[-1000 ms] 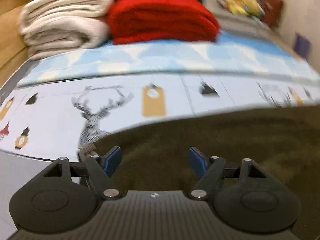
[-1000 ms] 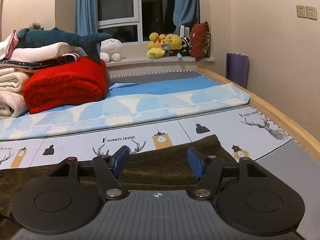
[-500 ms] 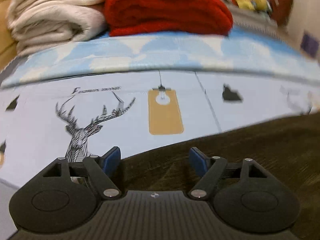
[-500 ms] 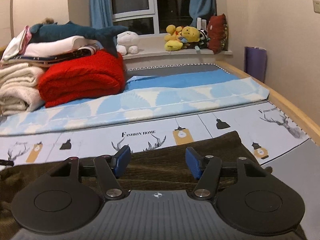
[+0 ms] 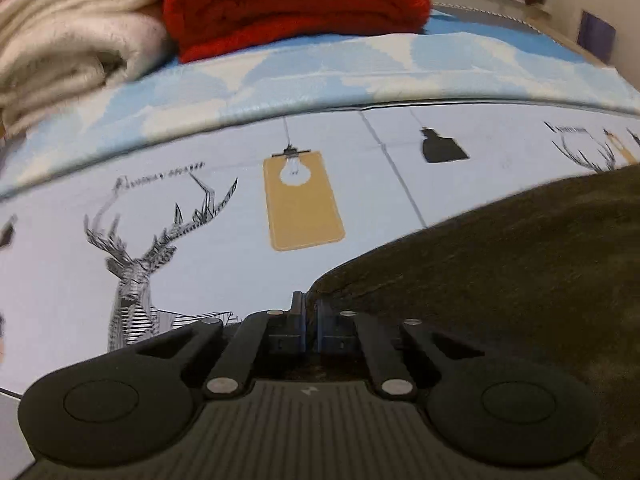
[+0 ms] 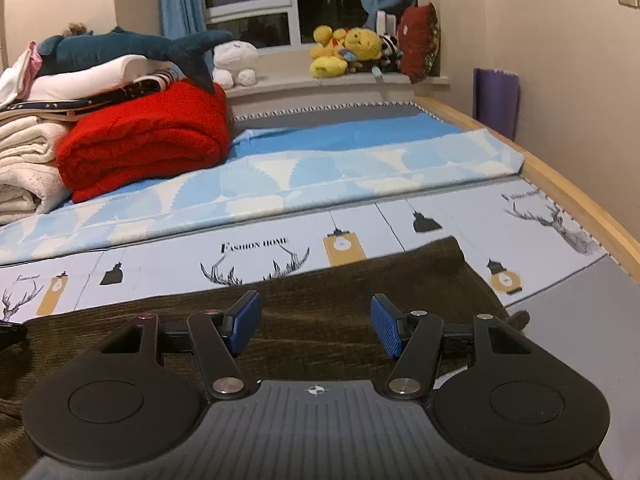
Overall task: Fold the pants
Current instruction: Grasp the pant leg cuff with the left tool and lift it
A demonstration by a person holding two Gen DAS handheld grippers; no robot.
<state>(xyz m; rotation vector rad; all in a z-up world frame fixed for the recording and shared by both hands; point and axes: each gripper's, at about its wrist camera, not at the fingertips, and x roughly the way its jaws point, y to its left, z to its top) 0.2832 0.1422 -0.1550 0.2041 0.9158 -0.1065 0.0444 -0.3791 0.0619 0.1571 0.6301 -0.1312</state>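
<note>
Deer-print bedsheet [image 6: 160, 264] carries brown pants [image 6: 320, 320]; left gripper [image 5: 311, 316] pinches their edge, right gripper [image 6: 316, 326] gapes.

Each black hand-held gripper [image 6: 316, 326] has blue ribbed pads [image 6: 386, 330] and silver rivets.

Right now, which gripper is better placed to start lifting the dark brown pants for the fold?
Left. The left gripper is shut at the edge of the dark brown corduroy pants, apparently pinching it. The right gripper hangs open over the cloth, holding nothing.
</note>
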